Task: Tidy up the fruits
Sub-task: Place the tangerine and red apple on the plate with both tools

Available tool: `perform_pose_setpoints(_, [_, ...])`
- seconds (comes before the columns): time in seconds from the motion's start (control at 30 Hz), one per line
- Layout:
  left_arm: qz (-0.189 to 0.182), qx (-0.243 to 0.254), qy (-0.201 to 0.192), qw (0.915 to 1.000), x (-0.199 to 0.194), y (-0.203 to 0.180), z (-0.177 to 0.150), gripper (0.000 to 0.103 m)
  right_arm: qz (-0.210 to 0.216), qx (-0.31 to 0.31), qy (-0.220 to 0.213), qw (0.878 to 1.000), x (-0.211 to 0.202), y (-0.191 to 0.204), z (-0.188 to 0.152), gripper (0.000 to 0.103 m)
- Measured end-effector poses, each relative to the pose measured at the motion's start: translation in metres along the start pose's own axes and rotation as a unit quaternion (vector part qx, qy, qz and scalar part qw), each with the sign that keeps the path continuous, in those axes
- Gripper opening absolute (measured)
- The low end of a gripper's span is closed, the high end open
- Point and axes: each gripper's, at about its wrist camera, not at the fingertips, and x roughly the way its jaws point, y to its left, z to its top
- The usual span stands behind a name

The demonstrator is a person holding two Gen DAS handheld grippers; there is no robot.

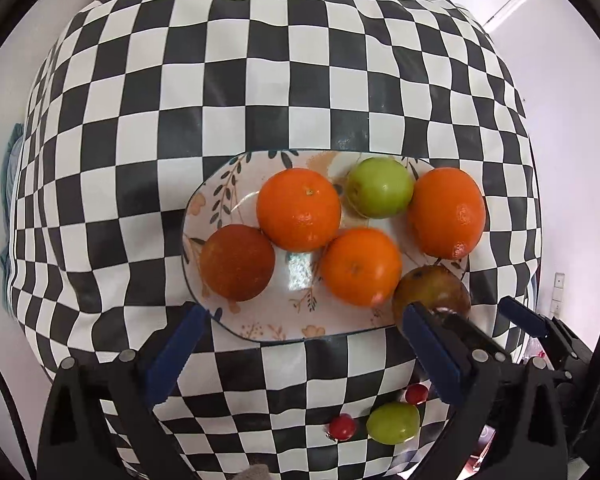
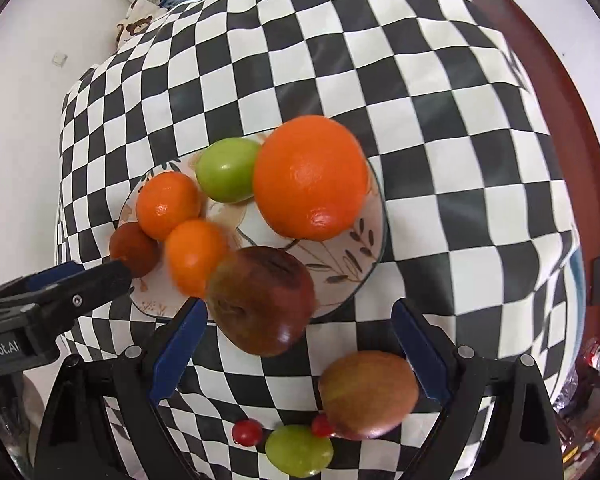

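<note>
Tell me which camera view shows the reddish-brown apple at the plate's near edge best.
The right wrist view: the reddish-brown apple sits large, whole and unobstructed on the plate's near rim. In the left wrist view the same apple appears small, and a finger of the left hand-held gripper covers its lower part.

Checked cloth (image 1: 260, 92) over the tabletop: smooth, faintly sheened, softly creased at the edges. Floral plate (image 1: 300, 272): glazed ceramic, glossy, mirror-bright at the centre. Oranges (image 1: 299, 209): dimpled peel, waxy shine. Green fruit (image 1: 380, 188): smooth, satin skin. Dark red apple (image 2: 260, 300): polished, blotched. Small red fruits (image 2: 247, 432): glassy. Tongs (image 1: 312, 354): matt black plastic, blue rubbery pads (image 1: 176, 356), small metal pins.
</note>
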Motion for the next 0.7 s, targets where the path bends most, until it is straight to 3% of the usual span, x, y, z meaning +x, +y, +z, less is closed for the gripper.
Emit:
perform_pose_setpoints(0.3, [0.026, -0.017, -0.033, 0.999, -0.017, 0.012, -0.033, 0.102, -0.043, -0.013, -0.036, 0.998, -0.033, -0.001, -0.021, 0.096])
perform_pose_setpoints(0.7, [0.044, -0.009, -0.122, 0.9915, -0.076, 0.016, -0.097, 0.102, -0.075, -0.058, -0.109, 0.989, -0.105, 0.023, -0.072, 0.096])
